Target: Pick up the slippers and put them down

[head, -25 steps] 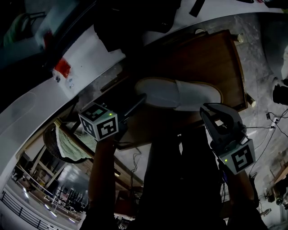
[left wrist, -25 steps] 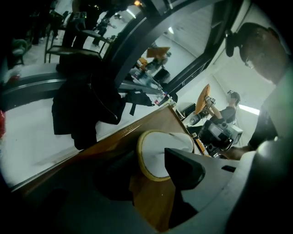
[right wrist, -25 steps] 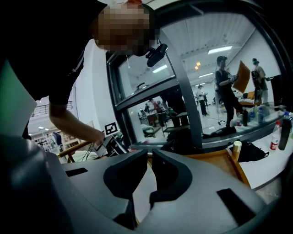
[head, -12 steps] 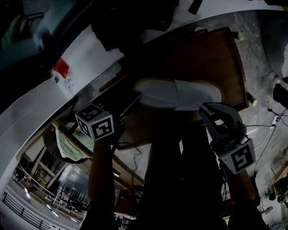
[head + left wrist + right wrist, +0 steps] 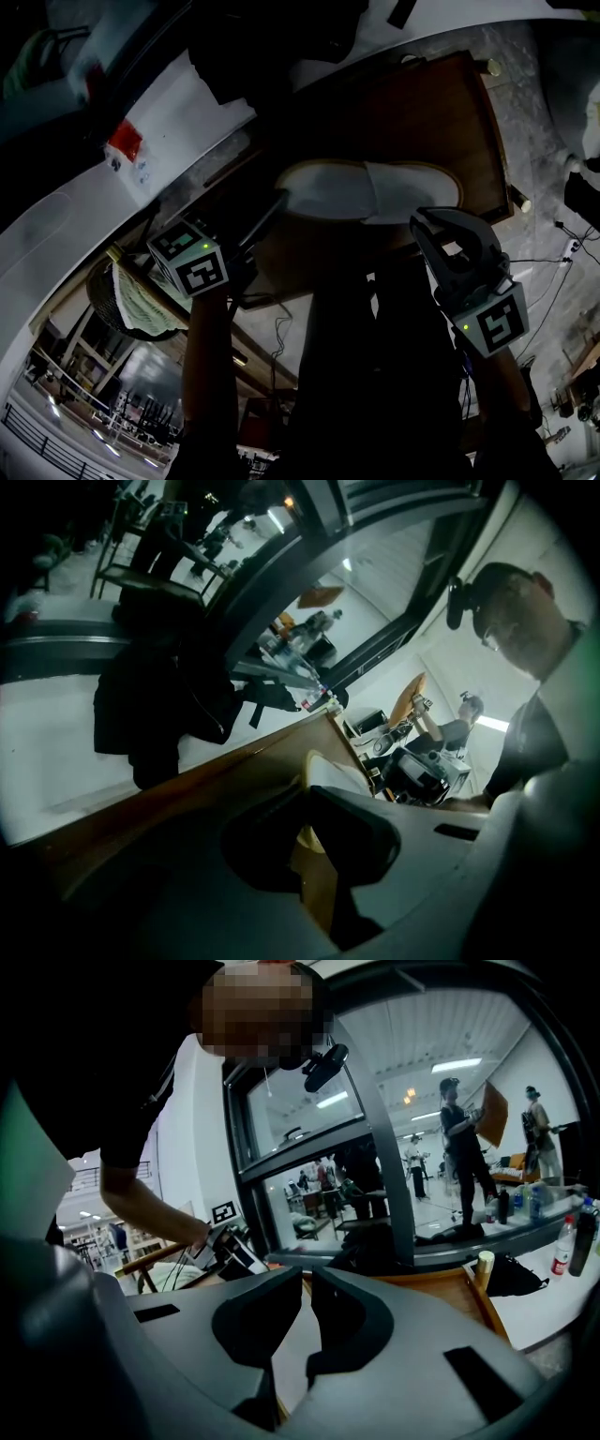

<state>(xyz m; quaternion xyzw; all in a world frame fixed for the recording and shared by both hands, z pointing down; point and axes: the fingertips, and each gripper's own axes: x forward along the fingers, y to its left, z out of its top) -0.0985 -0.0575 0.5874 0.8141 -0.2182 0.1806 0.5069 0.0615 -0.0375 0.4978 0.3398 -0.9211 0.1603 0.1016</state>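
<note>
A white slipper (image 5: 375, 192) with a tan rim lies across a brown wooden table (image 5: 422, 122). My left gripper (image 5: 281, 197) reaches its heel end from the lower left. Its jaws are closing, and the cream heel rim (image 5: 333, 772) sits pinched between the tips of the left gripper (image 5: 305, 832). My right gripper (image 5: 419, 222) meets the slipper's near edge by the toe. In the right gripper view the right gripper (image 5: 307, 1288) has its jaws drawn almost together, with the white slipper (image 5: 295, 1354) showing in the thin slit.
A black jacket (image 5: 253, 56) lies on the white ledge behind the table. A wicker chair with green cloth (image 5: 131, 300) stands at the lower left. Cables (image 5: 553, 262) trail over the floor on the right. Bottles (image 5: 562, 1241) stand on the ledge, with people beyond the glass.
The left jaws have come together on the slipper's heel rim, and the left gripper's cube has slid a little down and left. The right gripper has stayed at the slipper's edge.
</note>
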